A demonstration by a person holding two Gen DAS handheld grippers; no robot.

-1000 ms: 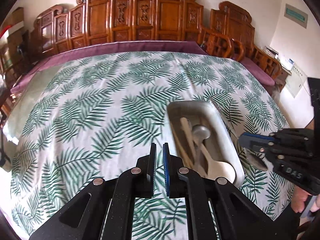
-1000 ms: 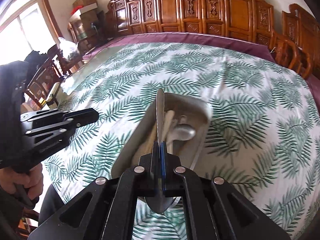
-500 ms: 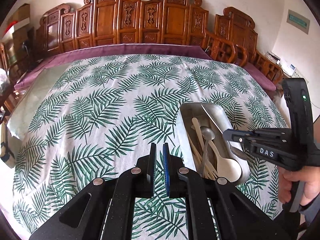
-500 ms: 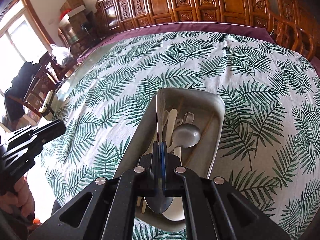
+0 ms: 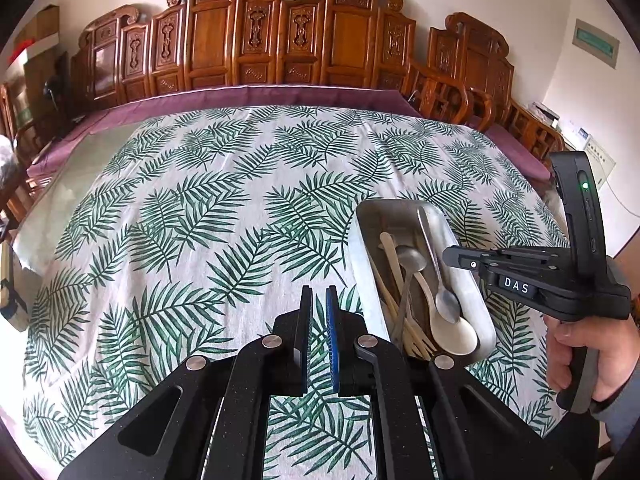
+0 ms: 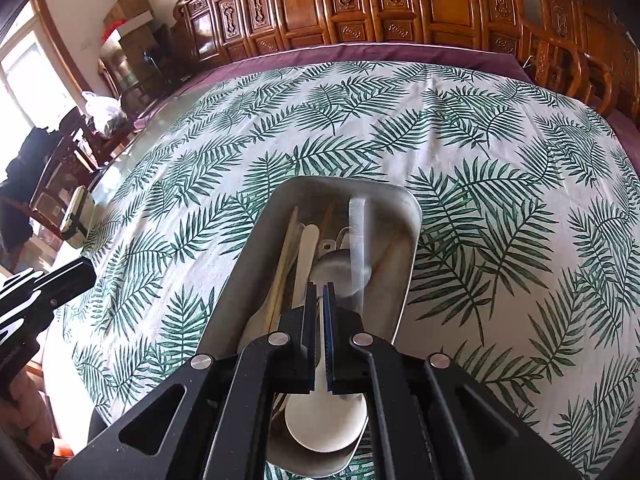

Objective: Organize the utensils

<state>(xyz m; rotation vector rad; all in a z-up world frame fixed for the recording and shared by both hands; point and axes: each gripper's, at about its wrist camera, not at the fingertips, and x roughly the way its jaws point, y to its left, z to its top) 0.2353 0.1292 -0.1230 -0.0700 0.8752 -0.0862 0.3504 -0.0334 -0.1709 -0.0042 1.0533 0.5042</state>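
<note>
A metal tray point(image 5: 478, 300) point(image 6: 404, 216) on the leaf-print cloth holds a white spoon point(image 5: 452, 330) point(image 6: 326, 420), metal spoons point(image 5: 446, 300), chopsticks point(image 6: 286, 256) and a flat wooden stick point(image 6: 306, 240). A metal spoon point(image 6: 358, 240) lies along the tray's right wall. My right gripper point(image 6: 319, 292) point(image 5: 460, 256) hovers over the tray, its jaws slightly apart and empty. My left gripper point(image 5: 316, 300) sits left of the tray above the cloth, jaws nearly closed with a narrow gap, empty.
The leaf-print tablecloth point(image 5: 200, 216) covers a large table. Carved wooden chairs point(image 5: 280, 48) line the far side and the right. A window and cluttered furniture point(image 6: 60, 120) are at the left.
My right gripper has let go of the metal spoon, which now lies in the tray. Its jaws have parted a little. The left gripper has barely moved.
</note>
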